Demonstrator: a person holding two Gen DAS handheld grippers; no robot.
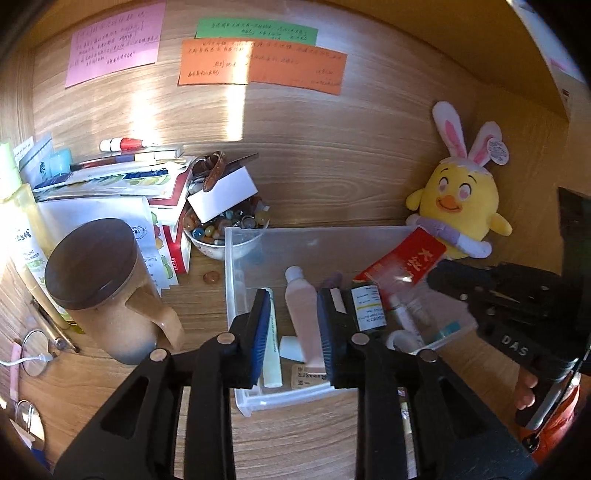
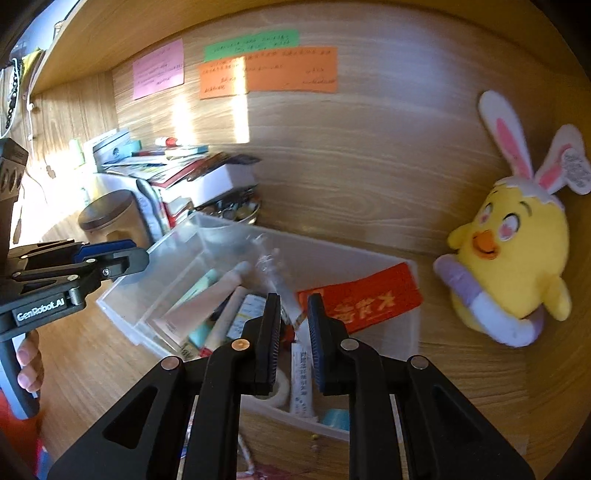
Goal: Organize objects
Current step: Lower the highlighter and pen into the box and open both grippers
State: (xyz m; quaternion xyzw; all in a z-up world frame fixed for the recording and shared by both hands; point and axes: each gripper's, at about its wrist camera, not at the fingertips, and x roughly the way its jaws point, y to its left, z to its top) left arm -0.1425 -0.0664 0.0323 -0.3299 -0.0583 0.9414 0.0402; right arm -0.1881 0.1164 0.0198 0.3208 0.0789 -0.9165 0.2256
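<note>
You have one clear plastic bin (image 1: pixel 242 254) at the centre of the left wrist view, and one red packet (image 1: pixel 402 264) leaning at its two o'clock corner. Count three coloured notes on the back panel: one pink (image 1: pixel 114 42) at eleven o'clock, one green (image 1: pixel 256 31) and one orange (image 1: pixel 262 64) at twelve. One plush chick (image 1: pixel 456 206) sits at three o'clock. At nine o'clock you have one lidded mug (image 1: pixel 110 291); one bowl of beads (image 1: pixel 221 229) stands between it and the bin. You hold two grippers, the left (image 1: pixel 293 325) and the right (image 2: pixel 293 328).
</note>
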